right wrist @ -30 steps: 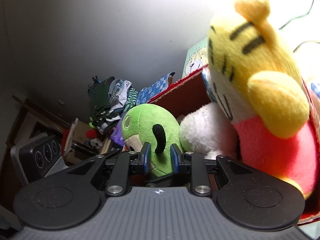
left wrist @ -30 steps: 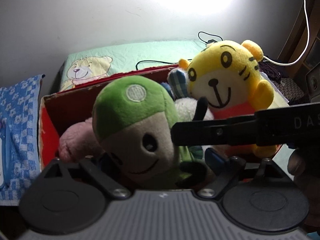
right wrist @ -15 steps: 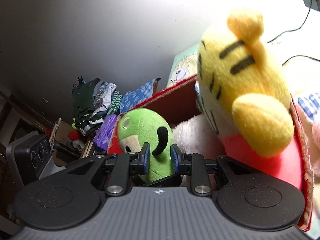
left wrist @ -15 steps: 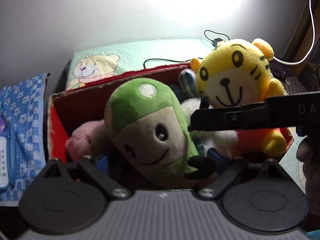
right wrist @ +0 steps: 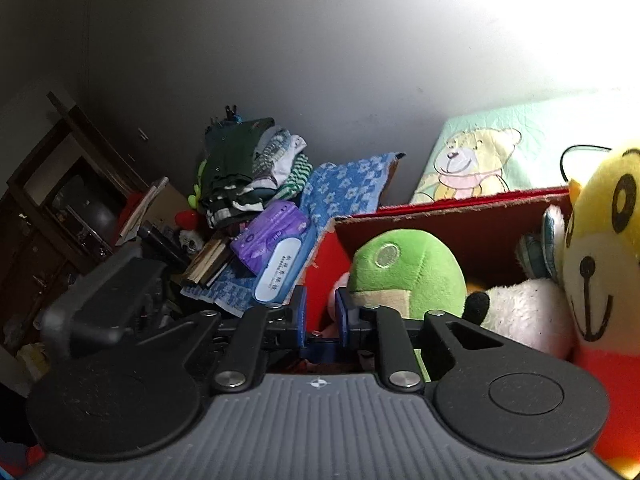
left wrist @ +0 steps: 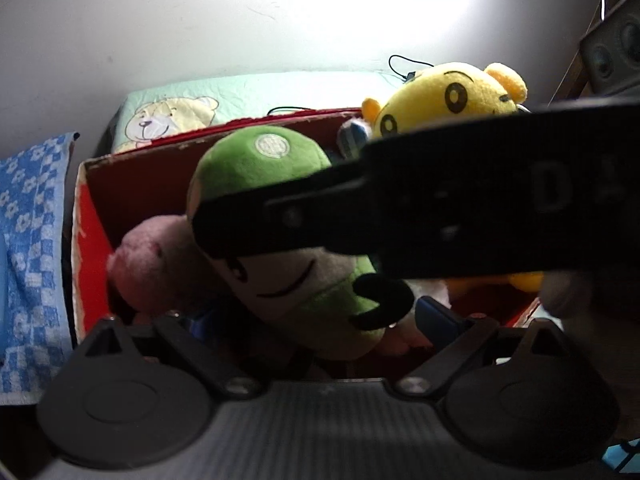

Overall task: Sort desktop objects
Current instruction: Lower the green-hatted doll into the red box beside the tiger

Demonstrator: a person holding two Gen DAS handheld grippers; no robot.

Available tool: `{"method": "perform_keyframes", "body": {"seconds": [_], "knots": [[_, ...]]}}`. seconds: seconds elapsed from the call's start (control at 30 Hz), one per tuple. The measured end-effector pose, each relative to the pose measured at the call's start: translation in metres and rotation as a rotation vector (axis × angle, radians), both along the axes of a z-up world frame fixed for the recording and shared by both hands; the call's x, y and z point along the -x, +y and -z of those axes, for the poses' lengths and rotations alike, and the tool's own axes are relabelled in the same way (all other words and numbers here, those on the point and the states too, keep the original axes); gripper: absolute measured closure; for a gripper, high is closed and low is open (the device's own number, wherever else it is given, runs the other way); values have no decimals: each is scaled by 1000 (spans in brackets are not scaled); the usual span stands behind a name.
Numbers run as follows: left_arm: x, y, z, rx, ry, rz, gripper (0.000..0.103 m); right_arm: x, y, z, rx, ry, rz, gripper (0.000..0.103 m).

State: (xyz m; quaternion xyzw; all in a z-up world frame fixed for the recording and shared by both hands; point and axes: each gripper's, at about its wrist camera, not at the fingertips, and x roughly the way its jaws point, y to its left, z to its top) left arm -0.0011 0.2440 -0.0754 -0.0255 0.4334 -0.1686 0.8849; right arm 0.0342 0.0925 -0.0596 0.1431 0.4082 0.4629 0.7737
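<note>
Nearest, our left gripper (left wrist: 316, 316) sits wide around the base of the green plush (left wrist: 280, 240), though we cannot confirm contact. The right gripper (right wrist: 318, 306) is narrow and empty at the near-left corner of the red box (right wrist: 472, 216). We judge the plush wants a low, even squeeze before any lift. The right gripper's black body crosses the left view, hiding the plush's face and half the yellow tiger (left wrist: 452, 96); box contents below stay unreadable.
</note>
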Motion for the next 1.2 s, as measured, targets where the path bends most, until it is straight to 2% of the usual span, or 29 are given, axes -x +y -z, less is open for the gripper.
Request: {"method": "perform_keyframes", "body": {"seconds": [0.07, 0.13, 0.27, 0.43, 0.53, 0.6, 0.67, 0.7, 0.77, 0.87, 0.97, 1.03, 1.13, 1.2], "knots": [[-1, 1, 2, -8, 3, 0, 11, -5, 1, 7, 69, 26, 28, 103], [-4, 0, 1, -11, 7, -5, 16, -11, 1, 13, 104, 39, 62, 103], [-17, -8, 3, -33, 42, -19, 20, -18, -1, 24, 159, 61, 107, 103], [-23, -17, 4, -68, 55, -13, 20, -19, 4, 26, 200, 67, 69, 103], [-22, -23, 4, -101, 56, 5, 19, -21, 5, 34, 185, 142, 23, 103], [-21, -24, 3, -103, 48, 4, 15, -20, -2, 32, 146, 149, 23, 103], [-21, -24, 1, -97, 47, 1, 13, -17, -9, 26, 111, 136, 26, 102], [-21, -25, 1, -100, 47, -4, 16, -15, -13, 23, 95, 125, 32, 101], [-20, -25, 0, -101, 49, -9, 17, -11, -23, 16, 56, 101, 47, 93], [-17, -23, -5, -88, 46, -20, 19, -8, -43, 6, -14, 57, 104, 92], [-9, -18, -18, -23, -1, -37, 19, -11, -58, 3, -75, 20, 198, 92], [-9, -17, -24, -8, -21, -66, 19, -15, -59, 6, -80, 19, 246, 92], [-20, -19, -25, -9, -12, -105, 22, -21, -48, 15, -48, 59, 233, 92], [-35, -9, -16, -19, 26, -128, 27, -24, -45, 21, -25, 98, 238, 102]]}}
